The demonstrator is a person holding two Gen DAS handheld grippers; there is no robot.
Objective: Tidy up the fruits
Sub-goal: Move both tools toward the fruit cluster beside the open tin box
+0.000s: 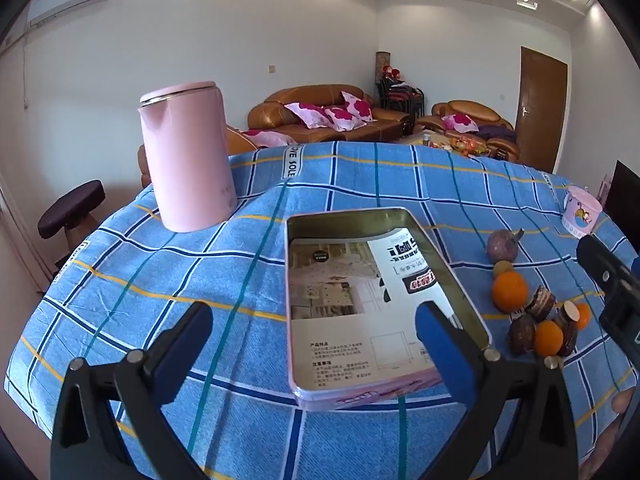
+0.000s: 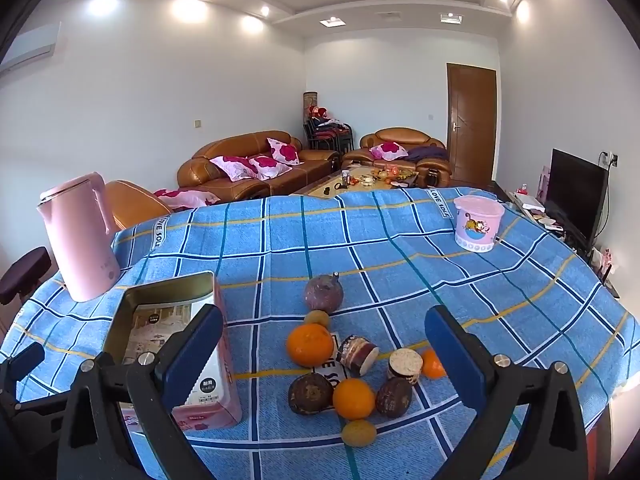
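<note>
A cluster of fruit lies on the blue checked tablecloth (image 2: pixel 400 248): a large orange (image 2: pixel 310 345), a smaller orange (image 2: pixel 353 398), a purple round fruit with a stem (image 2: pixel 323 293), dark brown fruits (image 2: pixel 310 393) and cut sugarcane pieces (image 2: pixel 357 354). An open rectangular tin (image 1: pixel 360 304) lined with printed paper stands left of them. My left gripper (image 1: pixel 314 330) is open, hovering over the tin's near end. My right gripper (image 2: pixel 324 344) is open above the fruit, nothing between its fingers. In the left wrist view the fruit (image 1: pixel 509 291) lies to the right.
A pink kettle (image 1: pixel 186 156) stands at the table's far left. A small pink cartoon bucket (image 2: pixel 478 222) sits at the far right. The right gripper's body (image 1: pixel 614 284) shows at the left view's right edge. Sofas, a door and a television lie beyond the table.
</note>
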